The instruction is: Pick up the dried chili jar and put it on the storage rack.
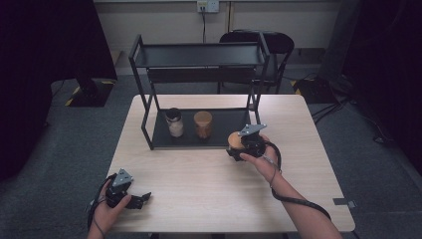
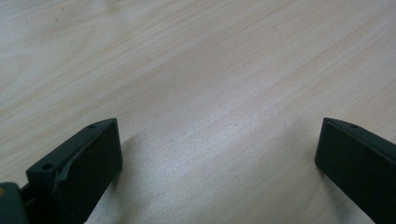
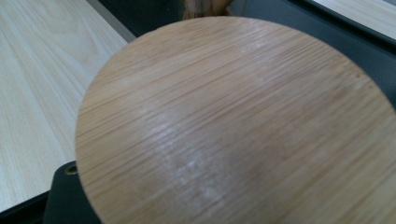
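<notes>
Two grippers work a pale wood-grain table. Nearest, the left gripper rests at the table's front left corner, its two black jaws spread wide over bare tabletop with nothing between them. Farther in, the right gripper is clamped on one jar with a round, flat bamboo lid, fine-grained and faintly glossy, held just at the front right edge of the rack's bottom tray. Beyond, a black metal rack with two shelves stands on the table; its bottom tray carries two more jars: one glass jar with a dark lid and pale contents, and one brownish jar with a wooden lid.
</notes>
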The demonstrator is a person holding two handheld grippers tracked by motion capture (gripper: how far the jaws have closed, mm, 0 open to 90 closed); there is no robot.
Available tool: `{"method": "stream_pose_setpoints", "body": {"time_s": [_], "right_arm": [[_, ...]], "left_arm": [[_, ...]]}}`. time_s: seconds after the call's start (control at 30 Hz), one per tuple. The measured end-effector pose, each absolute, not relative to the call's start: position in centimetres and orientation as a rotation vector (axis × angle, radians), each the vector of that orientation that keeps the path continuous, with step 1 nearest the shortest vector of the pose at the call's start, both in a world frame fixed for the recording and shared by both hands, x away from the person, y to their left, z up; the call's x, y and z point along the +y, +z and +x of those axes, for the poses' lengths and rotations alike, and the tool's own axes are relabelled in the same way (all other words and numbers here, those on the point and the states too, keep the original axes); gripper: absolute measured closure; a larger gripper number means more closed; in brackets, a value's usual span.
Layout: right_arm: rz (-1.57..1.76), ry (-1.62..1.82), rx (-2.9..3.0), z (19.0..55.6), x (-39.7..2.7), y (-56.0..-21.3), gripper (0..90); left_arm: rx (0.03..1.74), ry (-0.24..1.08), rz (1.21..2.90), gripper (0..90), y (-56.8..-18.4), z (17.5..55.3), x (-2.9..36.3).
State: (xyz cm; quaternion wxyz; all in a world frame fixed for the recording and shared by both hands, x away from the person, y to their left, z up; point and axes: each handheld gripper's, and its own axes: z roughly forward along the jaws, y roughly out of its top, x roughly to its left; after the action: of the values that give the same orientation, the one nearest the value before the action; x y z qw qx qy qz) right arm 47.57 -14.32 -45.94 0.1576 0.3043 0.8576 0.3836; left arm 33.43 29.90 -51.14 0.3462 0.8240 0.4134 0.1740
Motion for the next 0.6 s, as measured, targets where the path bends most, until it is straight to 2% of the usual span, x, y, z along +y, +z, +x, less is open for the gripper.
{"method": "stream_pose_setpoints", "body": {"time_s": [0.6], "right_arm": [[0.887, 1.111, 2.44, 49.0, -12.5, -45.9, 25.4]], "left_arm": [[1.073, 0.451, 2.138, 0.2, -51.1, 33.4, 29.9]]}}
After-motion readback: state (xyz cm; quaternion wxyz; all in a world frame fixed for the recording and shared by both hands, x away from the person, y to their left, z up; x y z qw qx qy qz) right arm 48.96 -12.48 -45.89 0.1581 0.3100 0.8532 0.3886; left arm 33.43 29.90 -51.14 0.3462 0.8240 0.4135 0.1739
